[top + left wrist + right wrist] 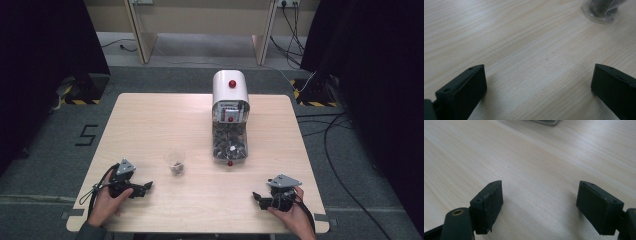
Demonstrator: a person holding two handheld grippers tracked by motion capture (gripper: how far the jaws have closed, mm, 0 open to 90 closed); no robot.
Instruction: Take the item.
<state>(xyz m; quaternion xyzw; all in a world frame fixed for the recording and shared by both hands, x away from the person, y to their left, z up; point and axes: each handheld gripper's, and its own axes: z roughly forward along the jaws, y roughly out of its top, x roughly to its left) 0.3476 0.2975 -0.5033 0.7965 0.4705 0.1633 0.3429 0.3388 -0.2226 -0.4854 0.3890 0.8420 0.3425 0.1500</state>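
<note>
Our left tool (142, 188) rests low over the tabletop (165, 125), jaws spread wide with bare wood between them. Our right tool (260, 198) sits the same way, wide open and gripping nothing. We see the small clear cup (176, 165) near the left tool, the dispenser (230, 117) farther back.

One table (150, 130) bears one dispenser (230, 117), one clear cup (176, 165), and two grippers.
</note>
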